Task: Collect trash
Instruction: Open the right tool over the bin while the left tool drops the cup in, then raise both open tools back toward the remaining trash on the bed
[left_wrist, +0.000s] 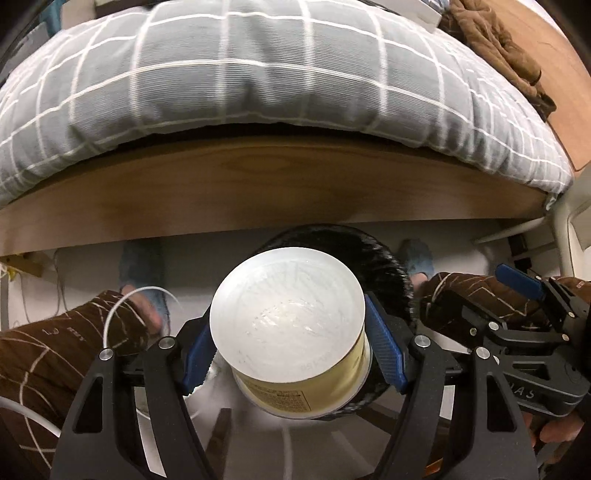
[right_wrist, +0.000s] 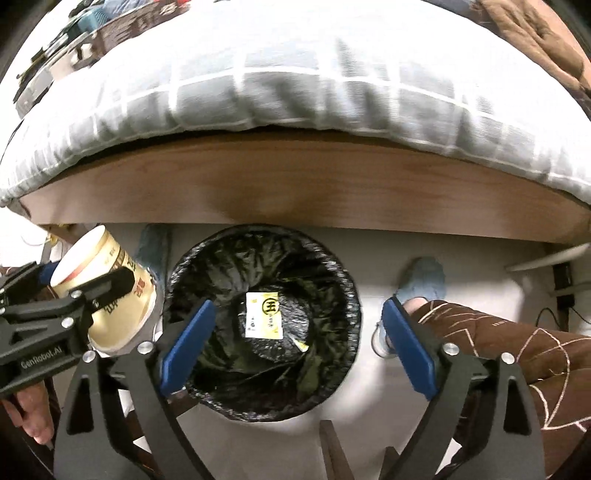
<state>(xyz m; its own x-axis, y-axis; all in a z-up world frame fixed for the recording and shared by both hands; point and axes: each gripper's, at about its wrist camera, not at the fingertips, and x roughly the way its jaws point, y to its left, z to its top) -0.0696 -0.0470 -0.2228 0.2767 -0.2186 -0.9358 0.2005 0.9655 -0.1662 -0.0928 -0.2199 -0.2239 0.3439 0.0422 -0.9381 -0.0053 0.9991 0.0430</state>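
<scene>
The left gripper fingers are clenched on one paper cup, held at the 9 o'clock edge of the one black-lined trash bin. The right gripper hangs splayed and empty over the bin, where one yellow wrapper lies. Best carry the cup over the bin's centre before releasing, clear of the bed

I see a paper cup with a smooth matt inside, a crinkled glossy black plastic bin liner, a woven cloth quilt and a smooth wood bed frame.
</scene>
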